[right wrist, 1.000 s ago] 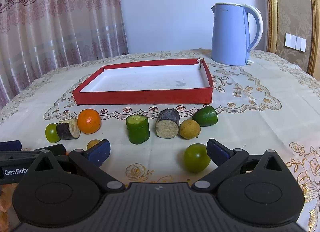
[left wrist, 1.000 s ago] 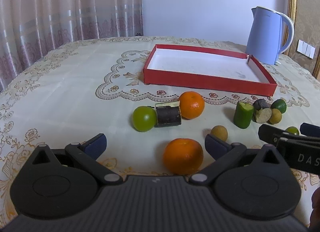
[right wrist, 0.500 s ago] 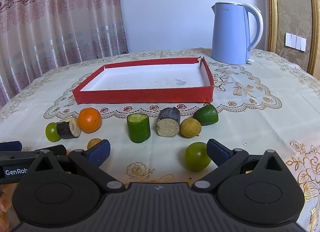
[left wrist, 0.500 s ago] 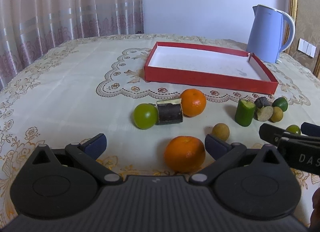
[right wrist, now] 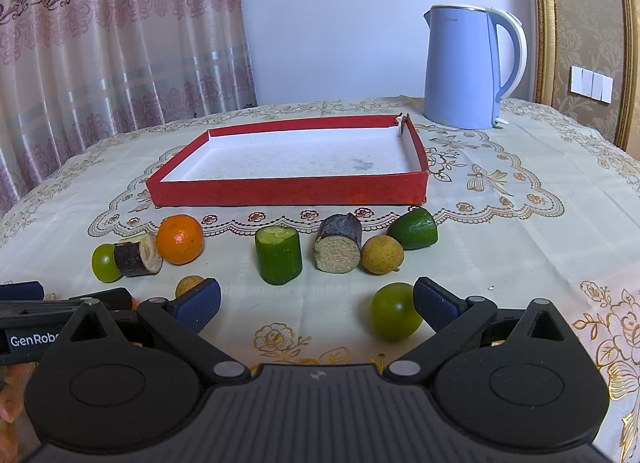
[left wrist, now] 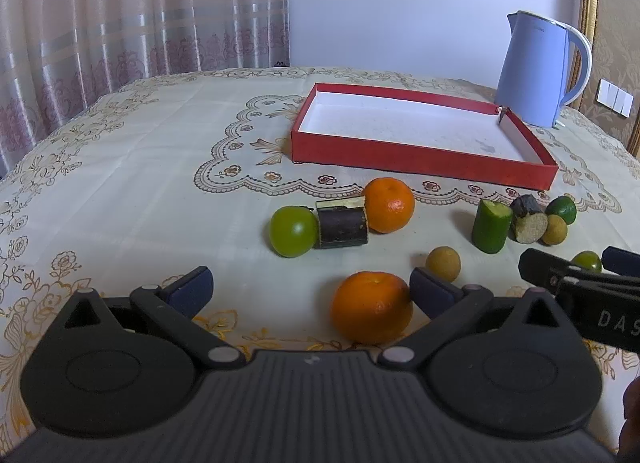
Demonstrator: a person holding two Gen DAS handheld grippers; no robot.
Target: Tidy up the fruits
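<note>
My left gripper (left wrist: 310, 289) is open low over the table, an orange (left wrist: 371, 307) just inside its right finger. Beyond lie a green fruit (left wrist: 293, 231), a dark cane piece (left wrist: 342, 222) and a second orange (left wrist: 388, 205). My right gripper (right wrist: 316, 301) is open, a green lime (right wrist: 394, 317) next to its right finger. Ahead of it stand a green cane piece (right wrist: 279, 254), a dark cane piece (right wrist: 338, 249), a tan longan (right wrist: 382, 254) and a cut green fruit (right wrist: 414, 229). The red tray (right wrist: 286, 191) is empty.
A blue kettle (right wrist: 466, 67) stands behind the tray's right corner. A small longan (left wrist: 443, 263) lies between the two grippers. The right gripper shows at the right of the left wrist view (left wrist: 580, 279). A lace-patterned cloth covers the table.
Both grippers have risen and eased back slightly; the fruits sit a little lower and farther in view. Nothing was taken hold of and both stay open.
</note>
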